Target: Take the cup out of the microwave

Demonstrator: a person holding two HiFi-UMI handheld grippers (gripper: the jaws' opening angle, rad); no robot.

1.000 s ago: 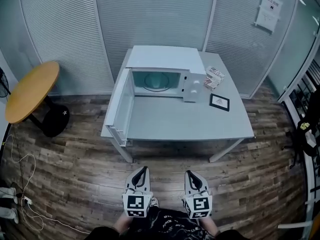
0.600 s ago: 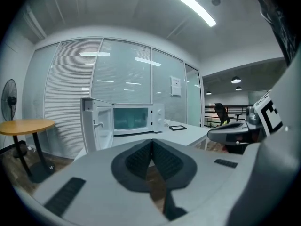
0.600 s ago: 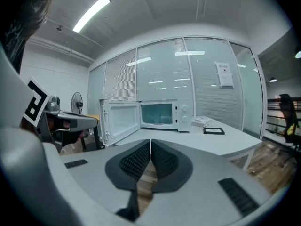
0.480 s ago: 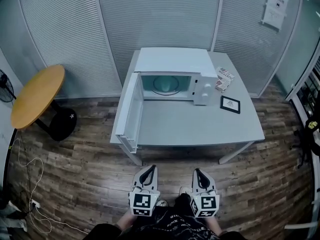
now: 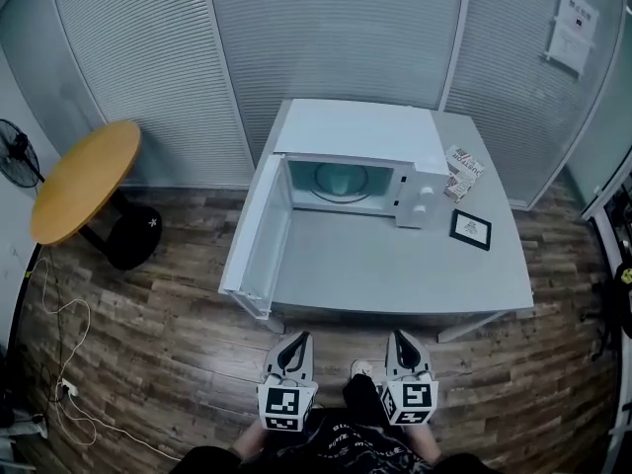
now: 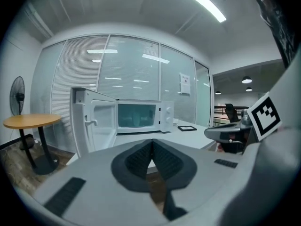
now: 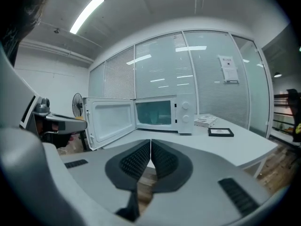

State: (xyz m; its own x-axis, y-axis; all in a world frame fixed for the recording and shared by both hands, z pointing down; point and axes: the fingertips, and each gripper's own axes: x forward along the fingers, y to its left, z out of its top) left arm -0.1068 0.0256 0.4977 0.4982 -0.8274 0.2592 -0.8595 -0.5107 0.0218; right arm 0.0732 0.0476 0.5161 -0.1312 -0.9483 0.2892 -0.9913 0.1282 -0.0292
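Fingers (image 6: 138,160) of the left gripper (image 5: 299,338) pressed together along their ribbed pads, nothing between them. Same on the right gripper (image 5: 398,335): pads meet in a closed seam, empty. Both grippers are held low at the near edge of the head view, side by side, short of the table and pointing toward it; each touches nothing.

Wood-plank floor (image 5: 148,304) fills the lower part of the scene. Glass wall with closed blinds (image 5: 326,28) runs across the back, with a paper notice (image 5: 574,18) fixed to it at upper right.

Grey rectangular table (image 5: 395,275) stands centre, against the wall. Round wooden table (image 5: 84,181) on a black pedestal stands well apart to its left, and a standing fan (image 5: 18,154) is at the far left edge.

White microwave (image 5: 360,131) sits at the back of the grey table, left of middle. Its door (image 5: 259,240) is swung fully open to the left, its far end beyond the table's front edge. Control knobs are on the right of the microwave's front.

Black picture frame (image 5: 471,229) lies flat on the table to the right of the microwave. A small printed box (image 5: 462,162) lies just behind it, near the microwave's right side. A thin light cable (image 5: 59,334) trails over the floor at lower left.

Cup (image 5: 339,179): inside the microwave's cavity, a pale shape roughly mid-chamber, upright as far as can be made out; detail too small to read. It is well apart from both grippers.
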